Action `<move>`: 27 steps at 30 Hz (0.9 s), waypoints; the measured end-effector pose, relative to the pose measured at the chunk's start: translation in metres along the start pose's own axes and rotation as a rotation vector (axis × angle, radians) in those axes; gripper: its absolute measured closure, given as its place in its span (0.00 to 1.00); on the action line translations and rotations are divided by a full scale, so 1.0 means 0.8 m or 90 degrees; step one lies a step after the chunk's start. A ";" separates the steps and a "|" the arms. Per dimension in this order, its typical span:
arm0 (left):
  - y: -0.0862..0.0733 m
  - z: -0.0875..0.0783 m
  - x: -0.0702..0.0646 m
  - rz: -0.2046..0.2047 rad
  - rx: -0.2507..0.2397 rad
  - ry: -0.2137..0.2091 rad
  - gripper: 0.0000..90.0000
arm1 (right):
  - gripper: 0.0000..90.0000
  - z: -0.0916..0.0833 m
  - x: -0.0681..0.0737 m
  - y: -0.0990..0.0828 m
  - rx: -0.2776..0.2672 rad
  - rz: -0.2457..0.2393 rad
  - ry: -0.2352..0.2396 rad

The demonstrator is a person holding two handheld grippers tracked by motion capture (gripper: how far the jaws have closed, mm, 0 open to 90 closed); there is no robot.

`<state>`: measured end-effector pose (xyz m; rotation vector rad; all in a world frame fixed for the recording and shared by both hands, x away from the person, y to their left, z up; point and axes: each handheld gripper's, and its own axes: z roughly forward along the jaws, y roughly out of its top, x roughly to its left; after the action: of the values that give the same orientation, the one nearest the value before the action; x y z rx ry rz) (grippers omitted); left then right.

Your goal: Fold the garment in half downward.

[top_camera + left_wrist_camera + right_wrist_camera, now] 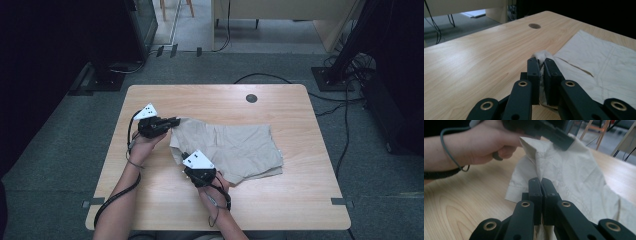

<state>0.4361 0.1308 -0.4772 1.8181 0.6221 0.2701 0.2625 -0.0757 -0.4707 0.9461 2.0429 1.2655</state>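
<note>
Black jaws of the right claw (540, 180) rise closest to the lens in the right gripper view, pressed together on a fold of the beige shorts (571, 180), with cloth pinched between them and bunched just above the tips. From the high view this right claw (192, 161) sits at the near left edge of the shorts (235, 147), held by the person's right hand (212, 190), with a grey three-cornered plate on top.

Over at the far left corner of the cloth, the left claw (174, 121) is also clamped on the shorts; in the left gripper view its jaws (541, 61) stand nearly together with a bunched bit of the fabric (594, 65) caught between them. In the right gripper view that corner is lifted off the wood and hangs from the left claw (560, 138), just beside the left hand (486, 142), which has a cord looped round the wrist.

Most of the shorts lie flat and creased near the middle of the tabletop (150, 175), spreading right from the two claws. A round dark hole (251, 98) sits in the wood near the far edge, well apart from the cloth. Grey carpet (50, 150) surrounds the tabletop, with cables (345, 125) trailing on the right.
</note>
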 end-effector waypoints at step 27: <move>0.113 -0.063 -0.050 0.075 -0.099 -0.020 0.94 | 0.98 -0.073 0.004 0.086 -0.152 -0.001 0.057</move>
<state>0.4039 0.1301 -0.3706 1.7080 0.4594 0.3583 0.2357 -0.0825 -0.3845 0.7889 1.9035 1.5352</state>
